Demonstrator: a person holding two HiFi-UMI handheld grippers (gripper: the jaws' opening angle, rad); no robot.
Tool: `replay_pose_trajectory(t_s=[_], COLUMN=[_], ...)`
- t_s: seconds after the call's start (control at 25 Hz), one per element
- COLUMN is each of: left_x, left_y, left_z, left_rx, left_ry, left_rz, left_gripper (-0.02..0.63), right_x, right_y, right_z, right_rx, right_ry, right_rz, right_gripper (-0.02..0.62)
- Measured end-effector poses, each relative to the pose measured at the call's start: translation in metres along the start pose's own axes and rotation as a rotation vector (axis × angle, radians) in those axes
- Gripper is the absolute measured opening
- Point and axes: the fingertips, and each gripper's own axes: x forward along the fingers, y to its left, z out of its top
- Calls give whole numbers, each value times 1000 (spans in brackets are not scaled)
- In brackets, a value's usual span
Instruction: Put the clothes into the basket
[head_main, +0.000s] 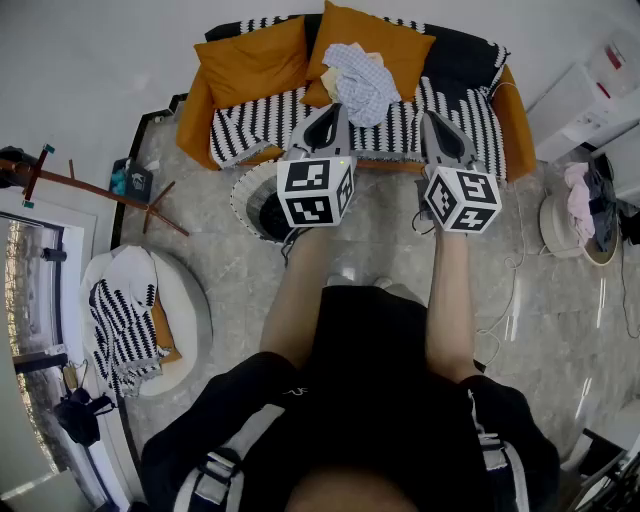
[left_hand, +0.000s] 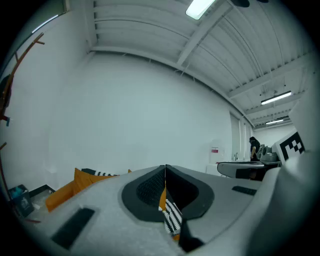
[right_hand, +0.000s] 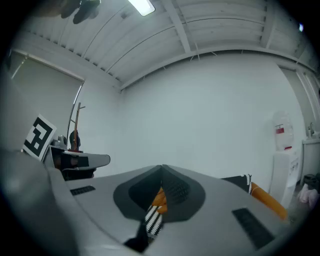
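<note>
Pointing left gripper (head_main: 328, 118) and right gripper (head_main: 433, 128), both clenched on nothing, up-frame toward clothes (head_main: 360, 82) heaped on sofa (head_main: 250, 125) at top centre. Lying just above and between the tips, probably nearer the left. Finding basket (head_main: 245, 198) lower-left, partly under left gripper.

An orange-armed sofa (head_main: 515, 128) bears two orange cushions (head_main: 255, 60) and a striped throw (head_main: 258, 116), near a wooden coat rack (head_main: 90, 184).

cushions (head_main: 255, 60): orange | sofa throw (head_main: 262, 118): black-white zigzag | clothes (head_main: 360, 82): pale blue-white | basket (head_main: 240, 196): black-white rim
</note>
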Motion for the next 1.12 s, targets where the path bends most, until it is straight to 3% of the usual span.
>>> replay_pose_trajectory(t_s=[0.16, 0.52, 0.72, 1.12], left_x=[-4, 1, 18, 66], left_y=[8, 41, 67, 71], left_z=[-3, -14, -12, -33], left_rx=[-11, -27, -99, -105], left_ry=[4, 32, 31, 58], left_rz=[2, -6, -12, -71], left_gripper=[9, 9, 9, 9], right_x=[2, 22, 32, 81], right_y=[10, 4, -1, -33], right_z=[-2, -7, -15, -24], right_rx=[-11, 68, 71, 84], right_ry=[2, -29, -20, -5], right_rz=[13, -72, -107, -117], right_gripper=[12, 12, 12, 12])
